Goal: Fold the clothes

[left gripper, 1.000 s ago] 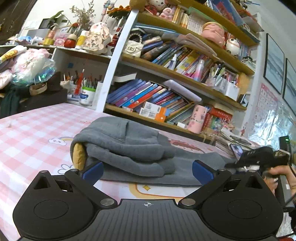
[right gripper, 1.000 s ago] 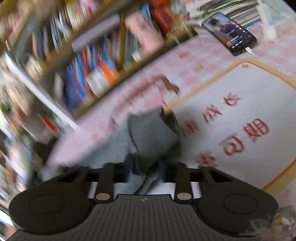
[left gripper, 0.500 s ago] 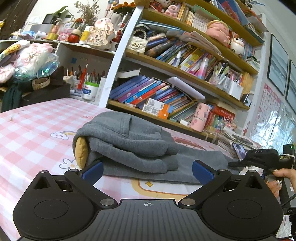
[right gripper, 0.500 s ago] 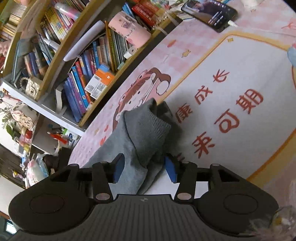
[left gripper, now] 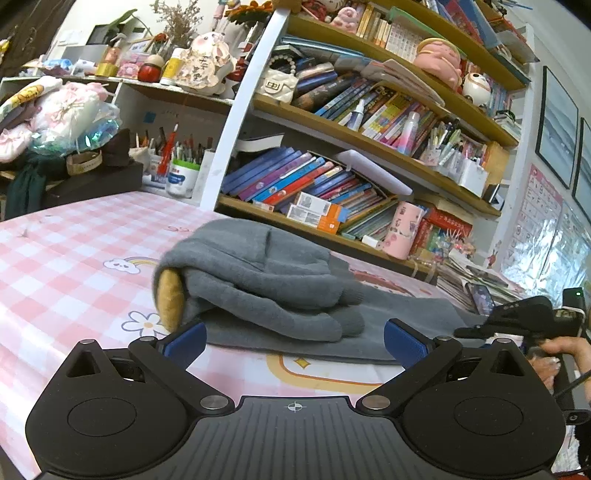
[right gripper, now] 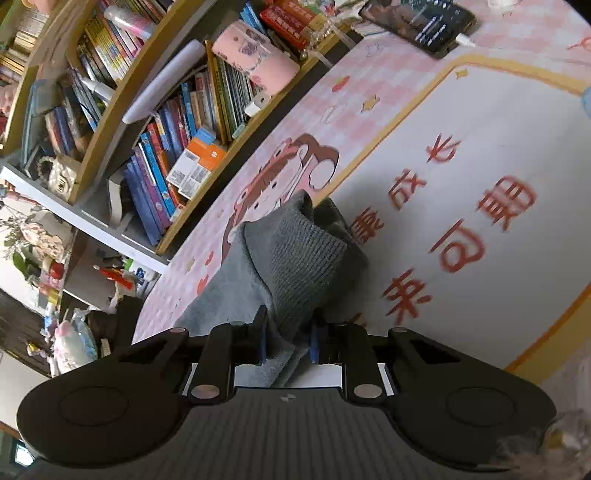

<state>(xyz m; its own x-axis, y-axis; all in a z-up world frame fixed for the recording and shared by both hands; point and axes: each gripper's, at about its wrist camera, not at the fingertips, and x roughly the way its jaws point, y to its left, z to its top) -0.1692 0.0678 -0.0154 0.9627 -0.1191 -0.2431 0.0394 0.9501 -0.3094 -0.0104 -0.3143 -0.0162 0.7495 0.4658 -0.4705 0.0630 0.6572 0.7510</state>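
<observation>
Grey garment (left gripper: 266, 288): folded bundle on the pink checked desk (left gripper: 66, 266), yellow lining showing at its left end; left view only. Right view alone shows the ribbed cuff (right gripper: 299, 258) raised over the printed mat (right gripper: 480, 155). Bookshelf (left gripper: 369, 147) behind; phone (right gripper: 421, 22) far right. Left tool (left gripper: 293, 338): released, fingers wide, just short of garment. Right tool (right gripper: 287, 341): clenched on cuff.

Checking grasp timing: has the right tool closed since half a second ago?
Yes. The right tool was spread around the grey knitted garment's ribbed cuff; now its blue pads pinch the cloth, above the pink checked tablecloth.
</observation>
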